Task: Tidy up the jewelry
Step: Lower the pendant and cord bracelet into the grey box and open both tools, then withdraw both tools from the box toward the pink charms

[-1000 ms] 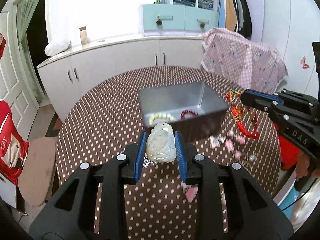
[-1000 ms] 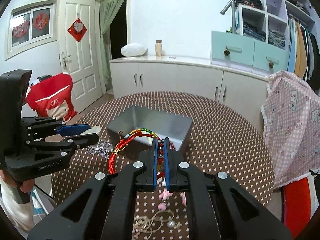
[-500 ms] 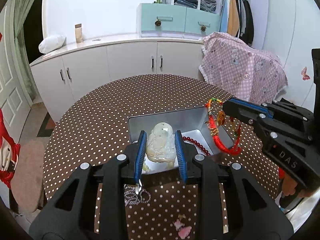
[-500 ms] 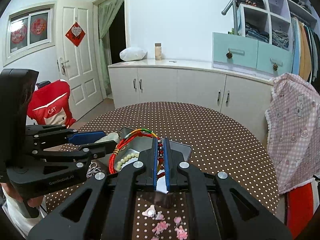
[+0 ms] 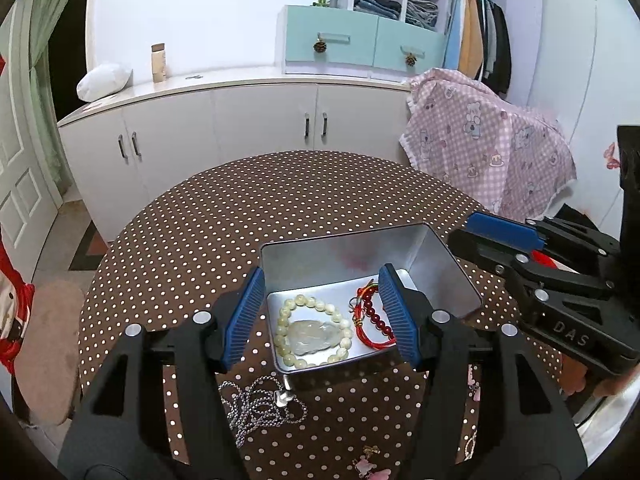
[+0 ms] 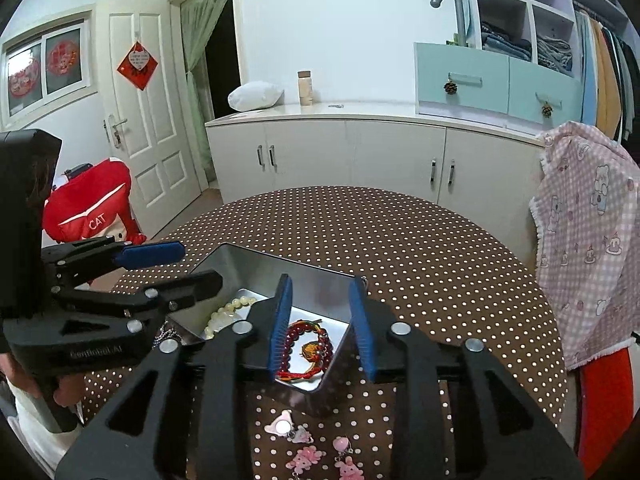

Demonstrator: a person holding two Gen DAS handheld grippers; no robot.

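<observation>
Inside the tin [image 5: 444, 268], newly dropped jade pendant [image 5: 310, 334] and red bracelet [image 6: 306, 350], both grippers' fingers now wide, empty

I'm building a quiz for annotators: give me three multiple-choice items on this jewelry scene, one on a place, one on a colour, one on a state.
1. Where does the pale jade pendant lie?
A. In the metal tin, inside the cream bead bracelet
B. On the tablecloth
C. Between gripper fingers

2. What colour is the tablecloth?
A. Plain white
B. Brown with white dots
C. Green checked

3. How is the left gripper?
A. Shut on a pendant
B. Shut, empty
C. Open, empty

Answers: A, the bead ring surrounds it in the tin; B, dots cover the brown cloth; C, the blue pads stand wide apart.
</observation>
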